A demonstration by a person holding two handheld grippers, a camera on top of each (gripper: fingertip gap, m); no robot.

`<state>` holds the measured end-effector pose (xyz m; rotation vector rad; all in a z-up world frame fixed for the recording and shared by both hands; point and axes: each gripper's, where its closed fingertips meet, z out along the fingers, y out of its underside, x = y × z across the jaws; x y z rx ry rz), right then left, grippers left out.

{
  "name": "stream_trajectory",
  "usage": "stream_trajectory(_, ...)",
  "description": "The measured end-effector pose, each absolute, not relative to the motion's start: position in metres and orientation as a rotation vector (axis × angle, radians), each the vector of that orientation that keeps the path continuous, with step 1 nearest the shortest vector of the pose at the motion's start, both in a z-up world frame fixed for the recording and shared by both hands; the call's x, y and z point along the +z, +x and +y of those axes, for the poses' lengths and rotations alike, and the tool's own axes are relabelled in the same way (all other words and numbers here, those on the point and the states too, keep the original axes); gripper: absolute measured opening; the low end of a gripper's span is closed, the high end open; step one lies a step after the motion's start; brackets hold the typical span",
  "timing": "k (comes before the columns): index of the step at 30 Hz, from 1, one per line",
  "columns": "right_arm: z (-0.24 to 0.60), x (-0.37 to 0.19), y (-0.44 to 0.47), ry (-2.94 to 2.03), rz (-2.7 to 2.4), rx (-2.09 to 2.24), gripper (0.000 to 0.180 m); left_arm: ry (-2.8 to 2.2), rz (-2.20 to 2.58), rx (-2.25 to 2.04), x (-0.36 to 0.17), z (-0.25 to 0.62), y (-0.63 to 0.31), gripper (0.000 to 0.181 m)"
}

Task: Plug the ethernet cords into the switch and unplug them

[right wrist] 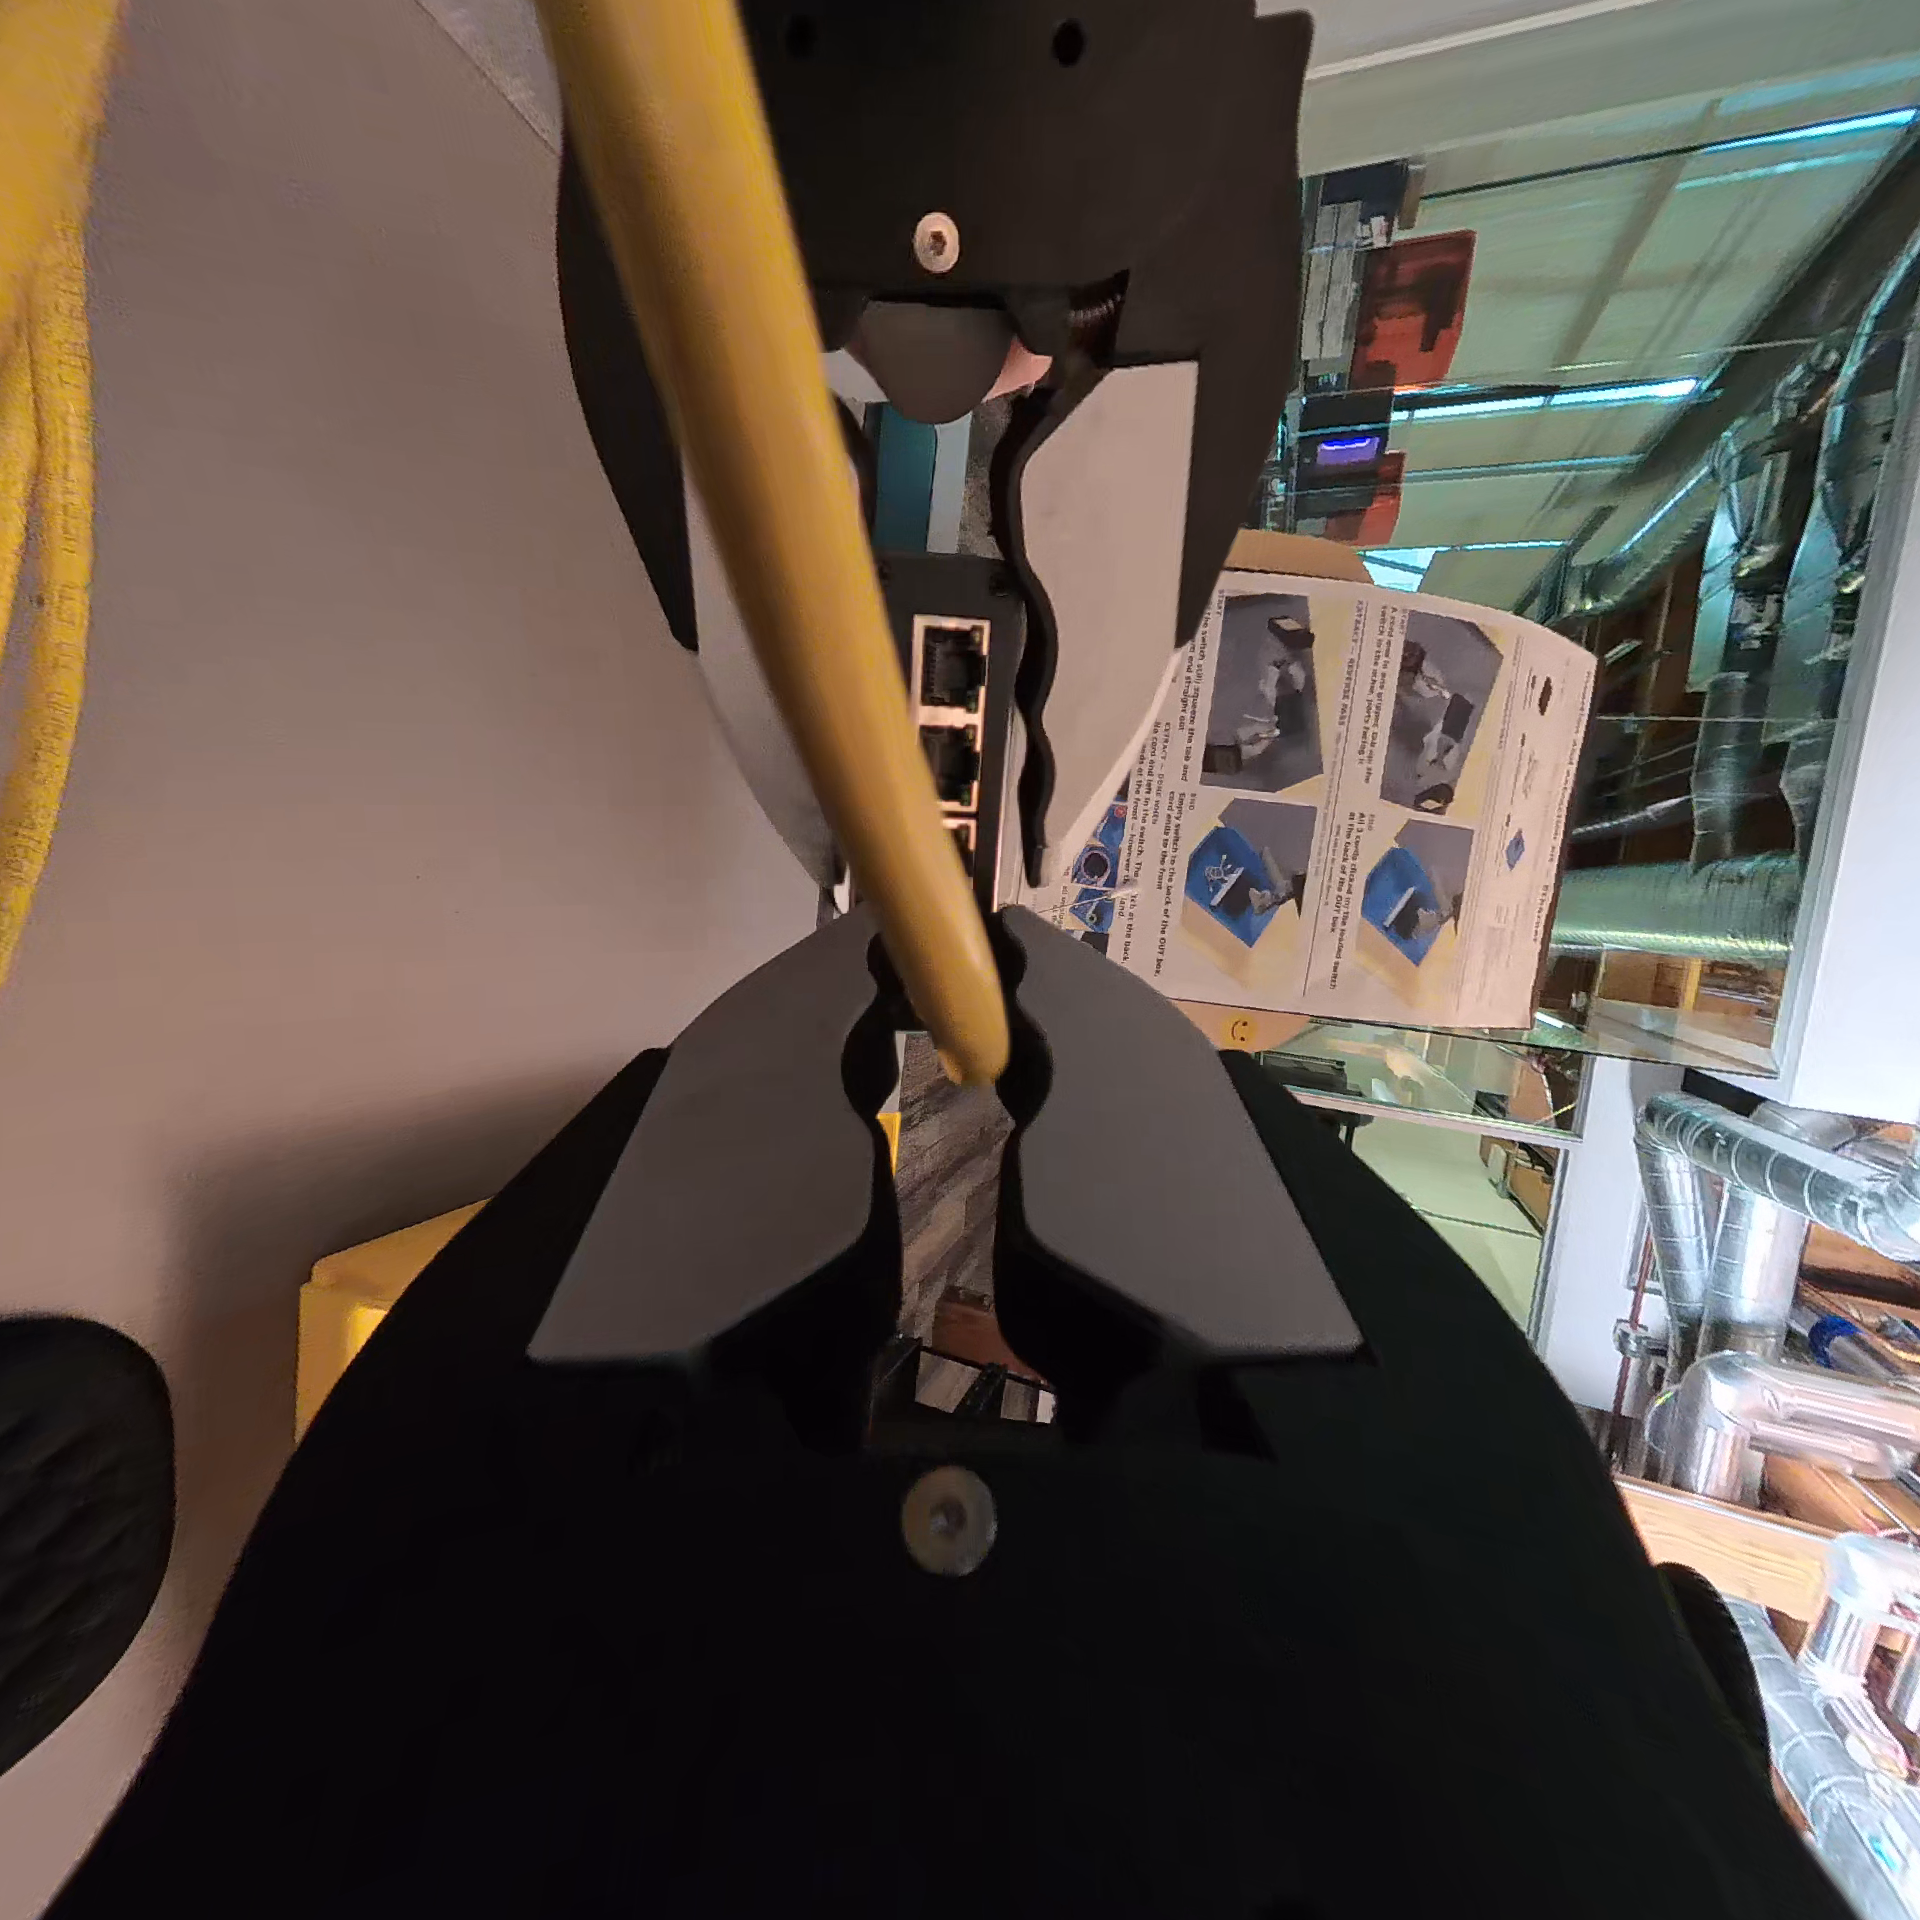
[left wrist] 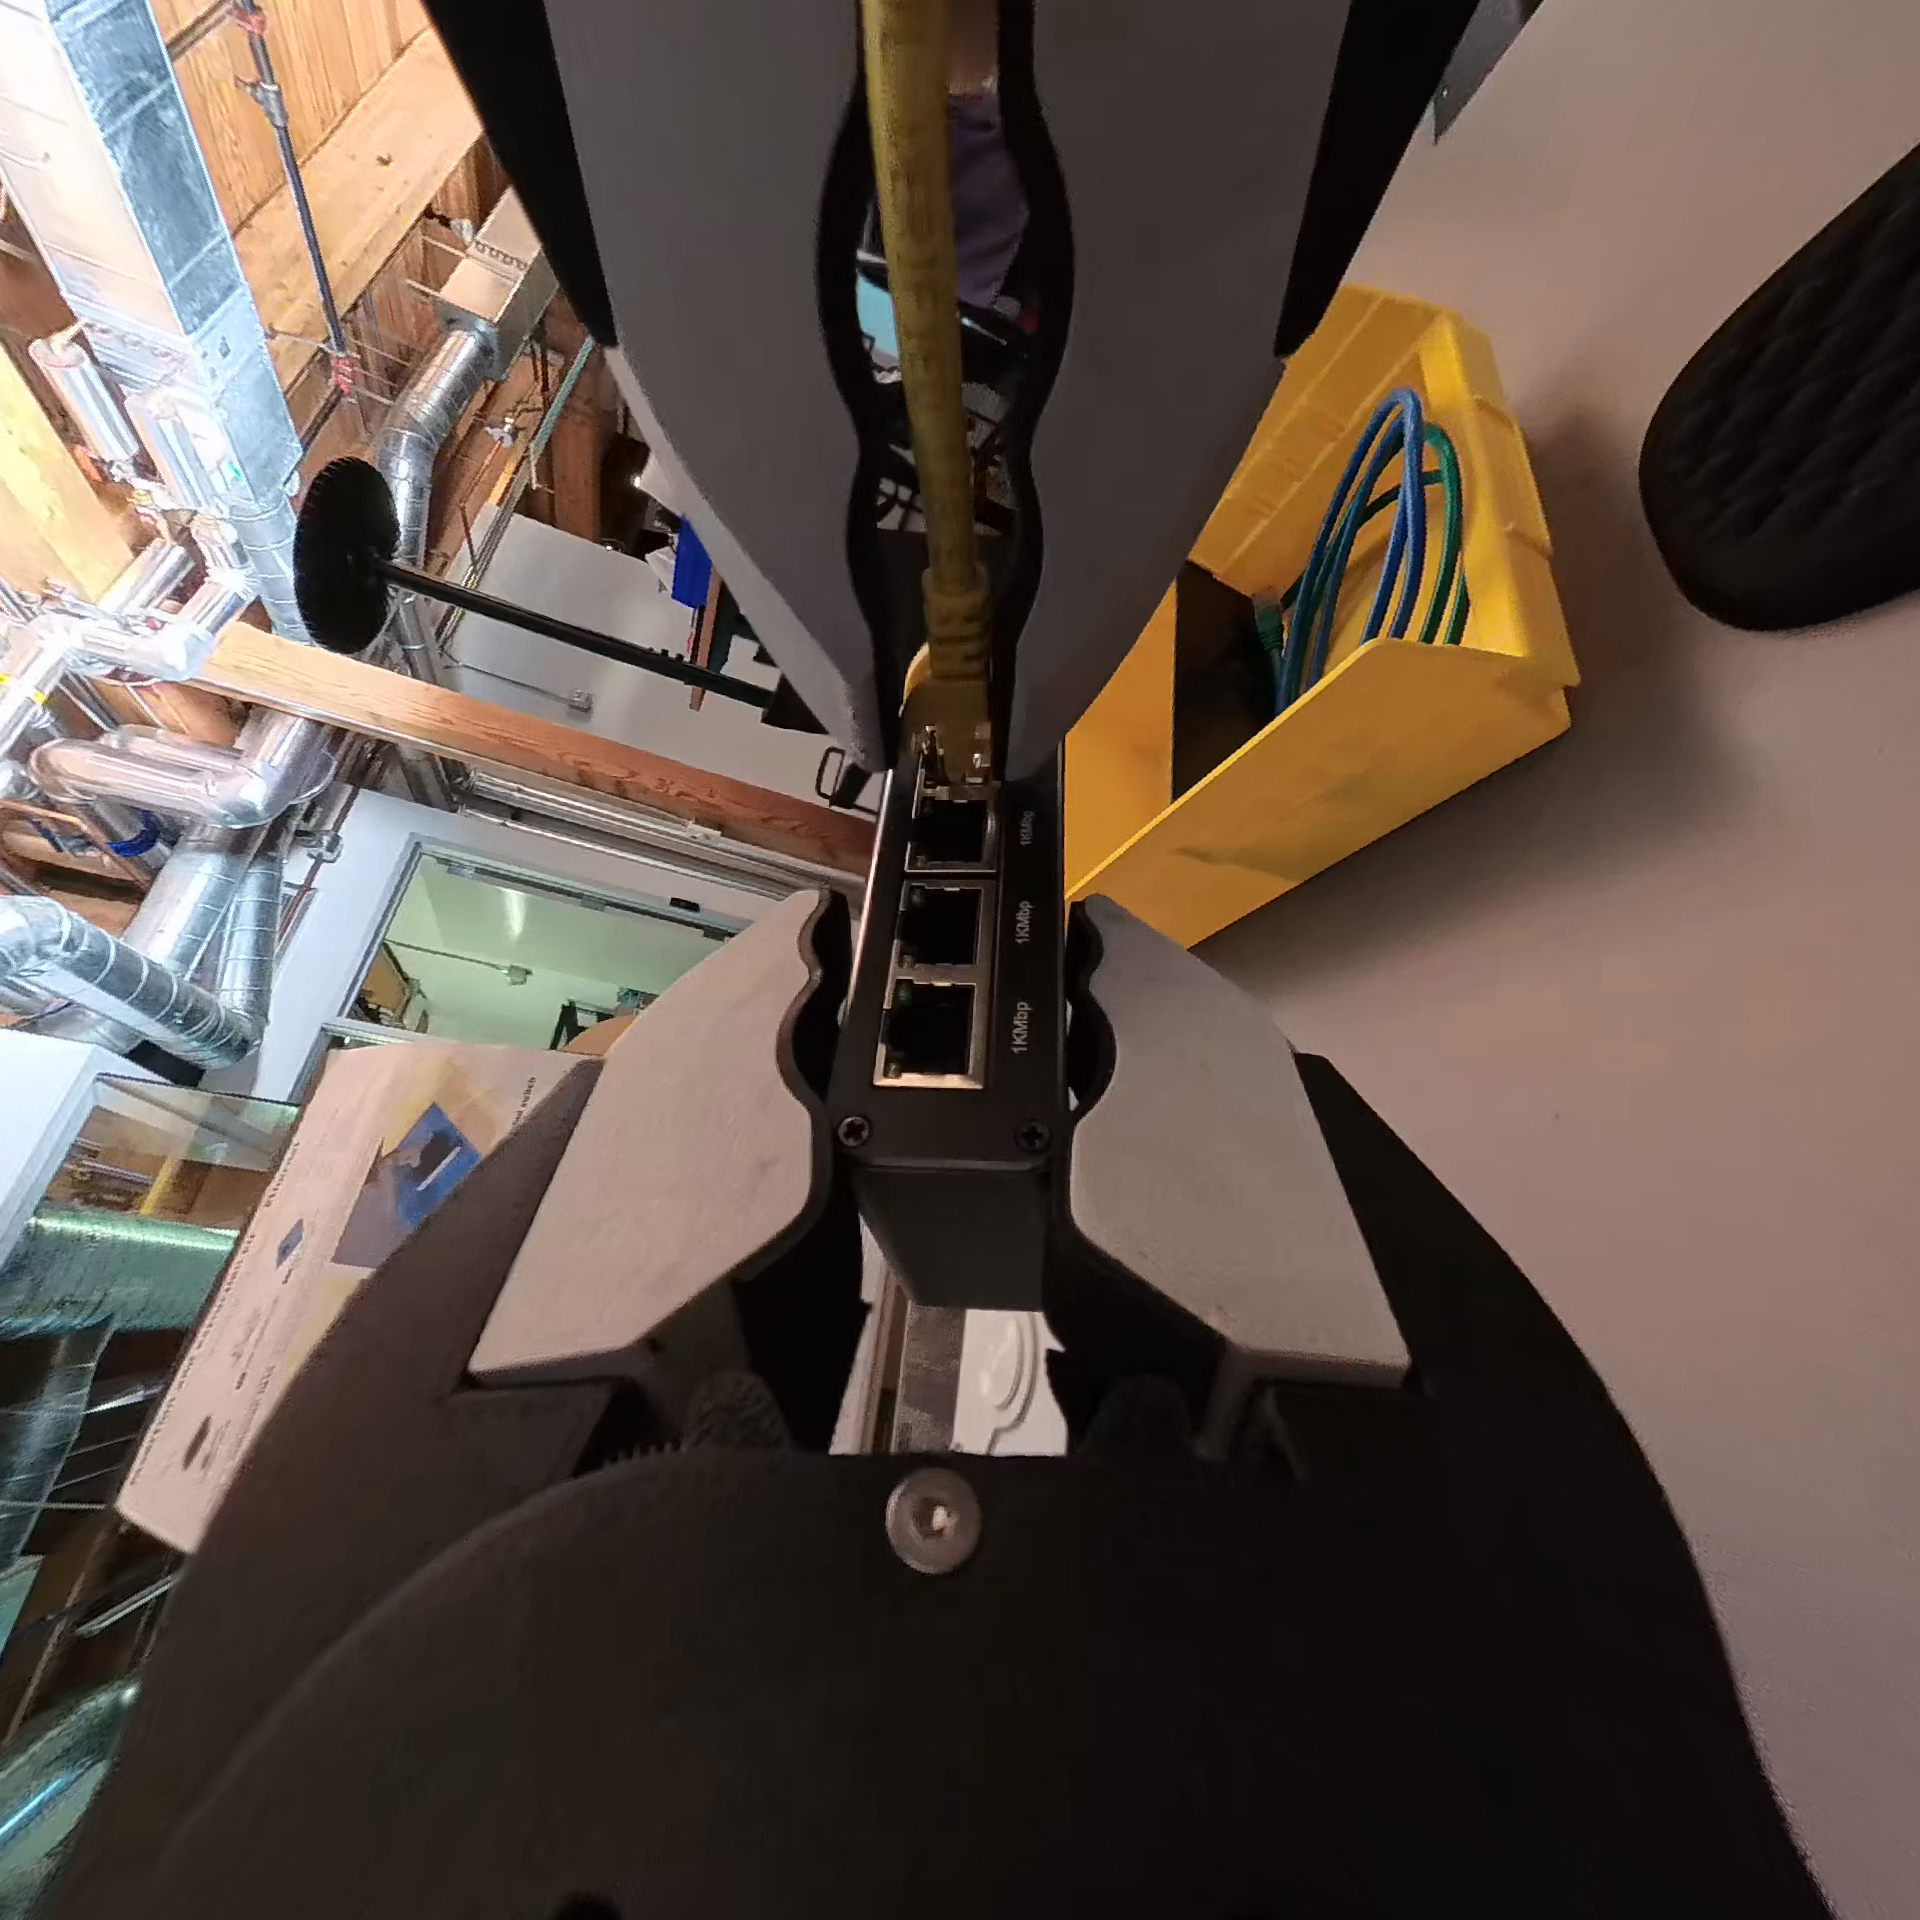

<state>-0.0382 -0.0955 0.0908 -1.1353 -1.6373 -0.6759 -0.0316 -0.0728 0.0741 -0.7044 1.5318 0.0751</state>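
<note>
At frame centre the switch (left wrist: 951, 1049) — small, rigid, likely light — is clamped by the left gripper (left wrist: 951, 997), while the right gripper (right wrist: 951, 997) is closed on the limp yellow cord (left wrist: 940, 416), best held at its stiff plug (left wrist: 954, 717) just above the top port.

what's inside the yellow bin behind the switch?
The yellow bin holds coiled blue cable and green cable, one green plug visible. The bin's wall hides the bottom.
</note>
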Motion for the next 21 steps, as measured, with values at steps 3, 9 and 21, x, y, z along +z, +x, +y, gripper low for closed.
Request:
stream_trajectory(3, -0.094, 0.092, -0.037, -1.153, -1.627, -0.692, 0.015, -0.722, 1.528, 0.119, 0.074, -0.067, -0.034, 0.040)
stream_trajectory(9, -0.092, 0.090, -0.036, -1.165, -1.640, -0.708, 0.014, -0.725, 1.539, 0.149, 0.073, -0.067, -0.034, 0.040)
stream_trajectory(21, -0.082, 0.087, -0.033, -1.191, -1.616, -0.782, 0.015, -0.722, 1.531, 0.212, 0.073, -0.062, -0.036, 0.038)
